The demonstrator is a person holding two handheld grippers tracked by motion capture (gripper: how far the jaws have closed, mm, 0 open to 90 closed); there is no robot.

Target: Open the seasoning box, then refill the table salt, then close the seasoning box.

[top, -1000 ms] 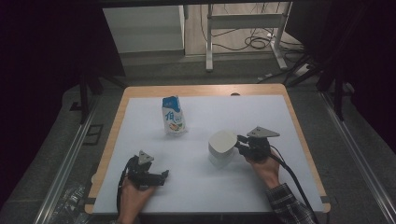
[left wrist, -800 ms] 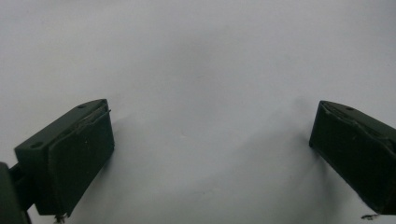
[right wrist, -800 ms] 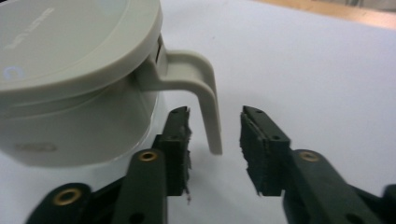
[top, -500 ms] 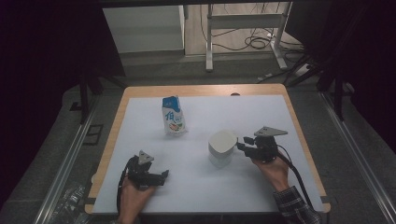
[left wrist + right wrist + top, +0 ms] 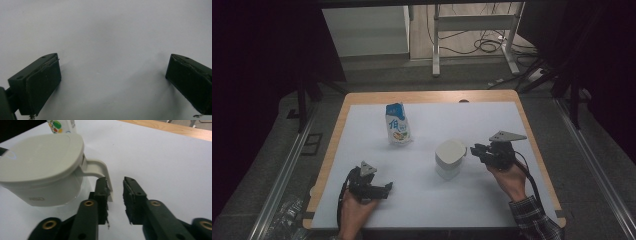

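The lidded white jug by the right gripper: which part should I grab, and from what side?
Grip the handle of the lidded white jug: it sticks out from the body toward the right gripper, thin enough to fit between the jaws. Come in level from that side. The jaws, which have just been closing, stand a little apart; one pad lies against the handle's lower end, the other is clear.

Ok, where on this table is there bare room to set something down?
Bare sheet lies behind the lidded jug to the far edge, right of the milk carton, and between the left tongs and the jug. It is crowded where the right tongs meet the jug's handle.
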